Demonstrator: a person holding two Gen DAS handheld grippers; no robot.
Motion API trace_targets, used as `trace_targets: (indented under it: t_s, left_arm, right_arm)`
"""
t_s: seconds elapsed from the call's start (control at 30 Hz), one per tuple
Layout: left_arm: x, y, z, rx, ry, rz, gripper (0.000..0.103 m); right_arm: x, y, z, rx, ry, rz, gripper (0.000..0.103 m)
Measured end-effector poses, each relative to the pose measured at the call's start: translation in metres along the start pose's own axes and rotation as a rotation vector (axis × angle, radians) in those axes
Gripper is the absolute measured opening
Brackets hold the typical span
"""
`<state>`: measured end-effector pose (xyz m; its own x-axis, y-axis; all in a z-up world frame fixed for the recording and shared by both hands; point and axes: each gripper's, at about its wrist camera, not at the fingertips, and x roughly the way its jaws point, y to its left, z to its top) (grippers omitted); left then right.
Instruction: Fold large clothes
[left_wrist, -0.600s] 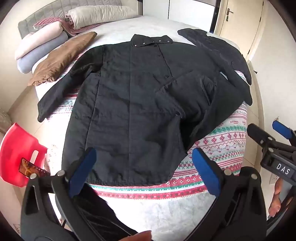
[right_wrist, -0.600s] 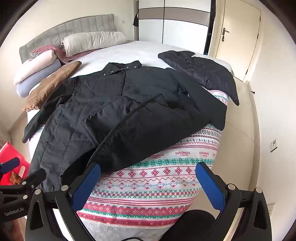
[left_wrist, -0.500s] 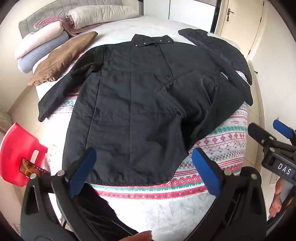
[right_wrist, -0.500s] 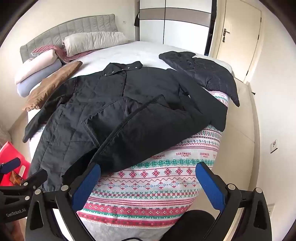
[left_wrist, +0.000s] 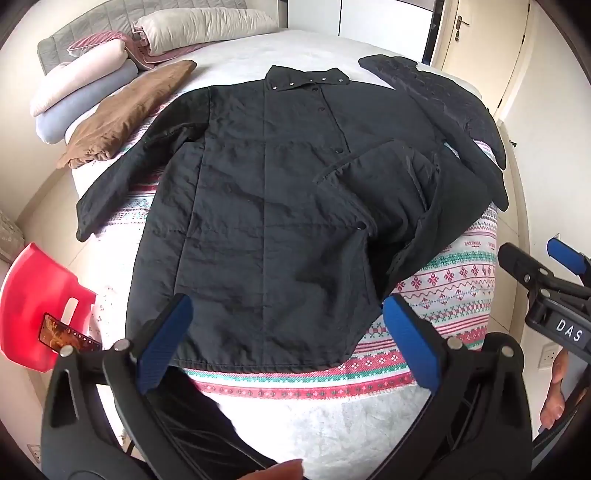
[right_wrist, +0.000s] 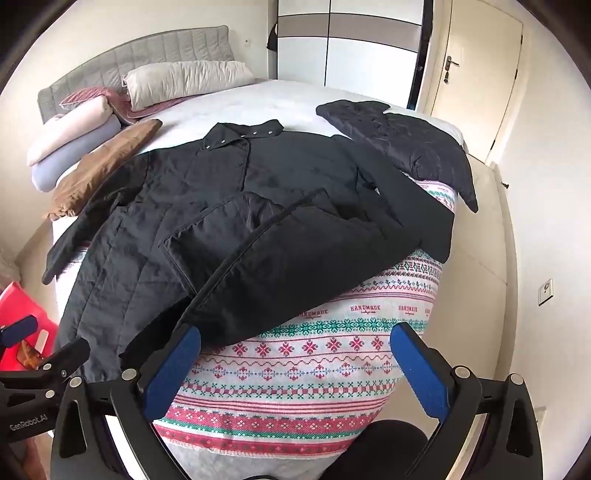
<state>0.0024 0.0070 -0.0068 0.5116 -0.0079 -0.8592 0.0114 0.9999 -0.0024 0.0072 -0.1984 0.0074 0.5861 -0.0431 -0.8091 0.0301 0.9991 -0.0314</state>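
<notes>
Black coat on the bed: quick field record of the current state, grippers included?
garment: black coat, spread front up, collar toward the headboard
flap: lower front panel on the right side turned back over the body
surface: patterned blanket on the bed
left hand-held gripper: open, holding nothing, above the hem
right hand-held gripper: open, holding nothing
nearby: second dark jacket, brown garment

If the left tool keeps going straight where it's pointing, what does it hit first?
Most likely the black jacket, near its lower hem, spread on the patterned blanket. The left tool is open and empty; depth is uncertain.
</notes>
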Motion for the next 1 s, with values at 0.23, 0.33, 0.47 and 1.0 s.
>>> trace_targets:
  t_s: [0.23, 0.33, 0.47, 1.0]
  left_arm:
    - [0.0021, 0.0002, -0.0003, -0.002, 0.001, 0.003, 0.103]
    - [0.0047, 0.001, -0.0006, -0.001, 0.004, 0.003, 0.103]
    - [0.0043, 0.0011, -0.0007, 0.003, 0.004, 0.006, 0.103]
    - [0.0036, 0.0011, 0.0012, 0.007, 0.004, 0.008, 0.103]
  right_arm:
    - [0.0007, 0.0021, 0.0017, -0.007, 0.001, -0.005, 0.103]
    - [0.0008, 0.0033, 0.0025, -0.012, 0.002, -0.002, 0.103]
    - [0.0011, 0.0054, 0.0028, -0.019, 0.0, -0.002, 0.103]
    - [0.0018, 0.0012, 0.0057, -0.006, -0.003, -0.005, 0.103]
